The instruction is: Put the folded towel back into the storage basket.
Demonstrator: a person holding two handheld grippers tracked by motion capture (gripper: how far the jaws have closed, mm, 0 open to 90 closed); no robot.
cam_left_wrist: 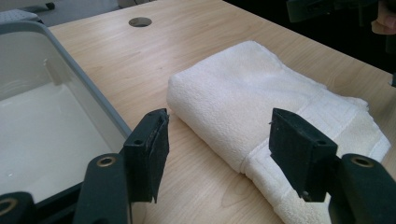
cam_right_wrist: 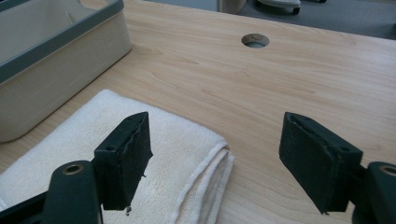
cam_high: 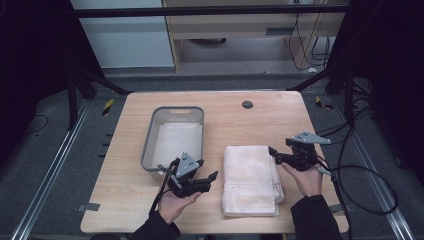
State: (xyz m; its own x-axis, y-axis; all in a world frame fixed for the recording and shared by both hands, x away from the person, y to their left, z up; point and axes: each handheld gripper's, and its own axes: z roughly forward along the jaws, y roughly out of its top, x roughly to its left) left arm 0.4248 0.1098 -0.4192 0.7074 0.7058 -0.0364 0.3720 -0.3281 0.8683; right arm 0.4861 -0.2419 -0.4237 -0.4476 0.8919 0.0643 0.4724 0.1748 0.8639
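I see the folded white towel [cam_high: 251,179] lying flat between my two grippers, its near edge under the left gripper [cam_left_wrist: 219,154], whose jaws stand wide and empty. The right gripper [cam_right_wrist: 215,163], equally wide, hangs over its other edge. The grey bin [cam_high: 150,145] sits beside my left gripper.

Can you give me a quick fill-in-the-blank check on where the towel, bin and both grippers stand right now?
1. The folded white towel lies on the table between the two ____.
2. The grey bin sits to the ____ of the towel in the high view.
3. The left gripper and the right gripper both have their jaws ____.
4. The towel is ____ the bin, not in it.

Missing words: grippers; left; open; outside
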